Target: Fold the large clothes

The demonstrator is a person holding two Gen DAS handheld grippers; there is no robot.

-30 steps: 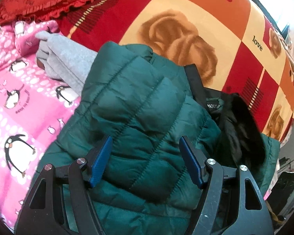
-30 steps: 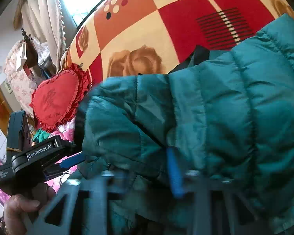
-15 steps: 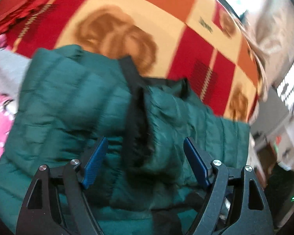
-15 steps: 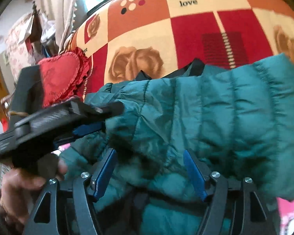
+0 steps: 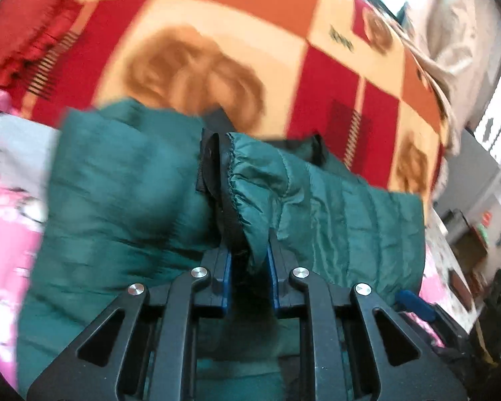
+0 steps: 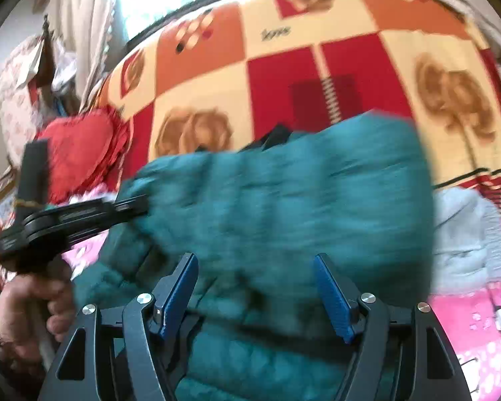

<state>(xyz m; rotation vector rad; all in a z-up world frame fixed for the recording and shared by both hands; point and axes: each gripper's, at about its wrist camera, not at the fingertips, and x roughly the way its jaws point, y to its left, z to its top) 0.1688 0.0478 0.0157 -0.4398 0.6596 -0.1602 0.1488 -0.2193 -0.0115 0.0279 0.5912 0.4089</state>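
A dark green quilted puffer jacket (image 5: 123, 193) lies bunched on the bed, with a black-trimmed sleeve cuff (image 5: 217, 163) standing up in the middle. My left gripper (image 5: 248, 267) is shut on the gathered green cuff fabric. In the right wrist view the same jacket (image 6: 284, 207) fills the middle. My right gripper (image 6: 255, 297) is open with its blue pads on either side of the jacket's near part, holding nothing. The left gripper (image 6: 140, 205) shows at the left of that view, clamped on the jacket's edge.
A red, orange and cream rose-print blanket (image 5: 217, 40) covers the bed behind the jacket. A pink penguin-print sheet (image 5: 6, 234) lies at the left. A grey garment (image 6: 464, 234) sits right of the jacket. A red heart cushion (image 6: 80, 153) lies at the back left.
My left gripper has closed from wide open onto the sleeve cuff. My right gripper stays open and has pulled back slightly, and the jacket has shifted under both.
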